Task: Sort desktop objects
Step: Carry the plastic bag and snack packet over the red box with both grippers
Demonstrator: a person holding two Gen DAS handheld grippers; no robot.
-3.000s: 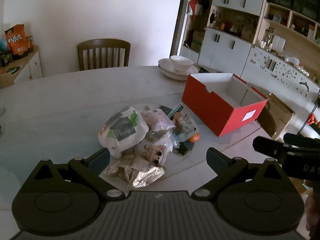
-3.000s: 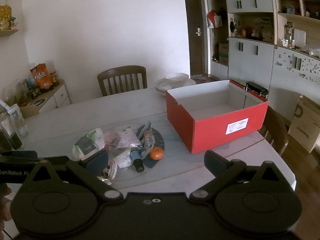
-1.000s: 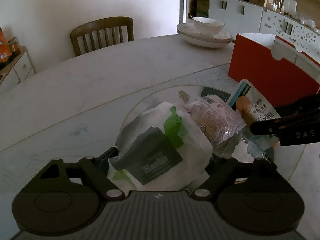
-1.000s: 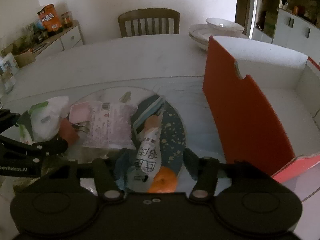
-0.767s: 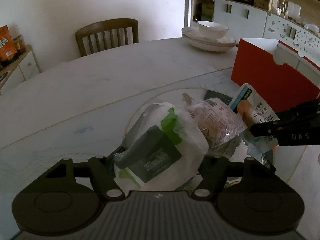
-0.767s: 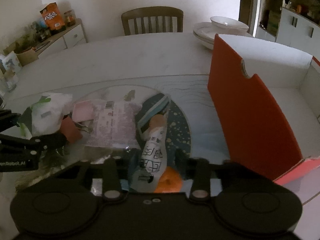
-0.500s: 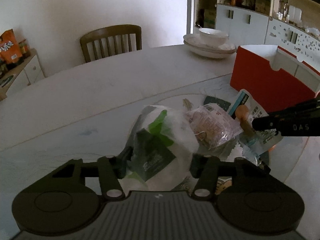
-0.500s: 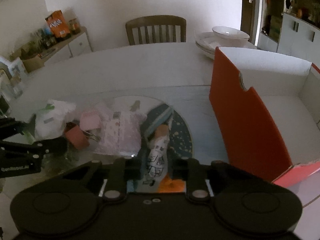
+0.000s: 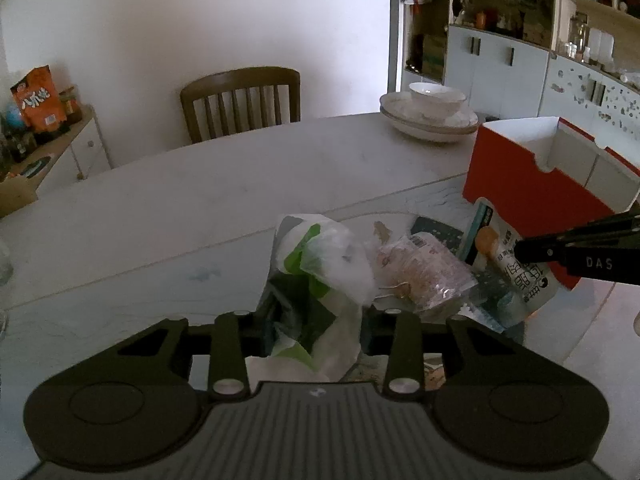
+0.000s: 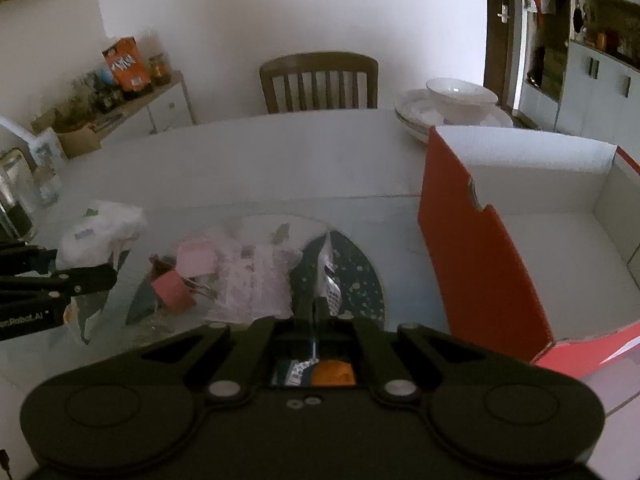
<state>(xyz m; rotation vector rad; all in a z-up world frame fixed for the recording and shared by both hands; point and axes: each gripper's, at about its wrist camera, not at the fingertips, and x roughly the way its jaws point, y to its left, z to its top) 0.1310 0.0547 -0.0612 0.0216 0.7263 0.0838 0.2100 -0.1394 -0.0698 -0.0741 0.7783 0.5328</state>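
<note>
My left gripper (image 9: 318, 316) is shut on a white and green plastic packet (image 9: 320, 280) and holds it up over the pile of snacks. My right gripper (image 10: 316, 312) is shut on a white and blue pouch (image 10: 329, 276), which also shows in the left wrist view (image 9: 512, 268). A clear pink snack bag (image 10: 256, 280) and a small pink box (image 10: 172, 290) lie on the round glass mat (image 10: 360, 280). An orange (image 10: 332, 374) sits under my right gripper. The red box (image 10: 472, 256) stands open to the right, white and bare inside.
Stacked white plates with a bowl (image 10: 452, 104) sit at the table's far right. A wooden chair (image 10: 320, 80) stands behind the table. A glass jar (image 10: 16, 196) is at the left edge. A sideboard with snack packs (image 9: 40, 120) stands by the wall.
Both grippers came down on the pile and shut, the left on the white and green packet, the right on the pouch. Both have since lifted their items a little.
</note>
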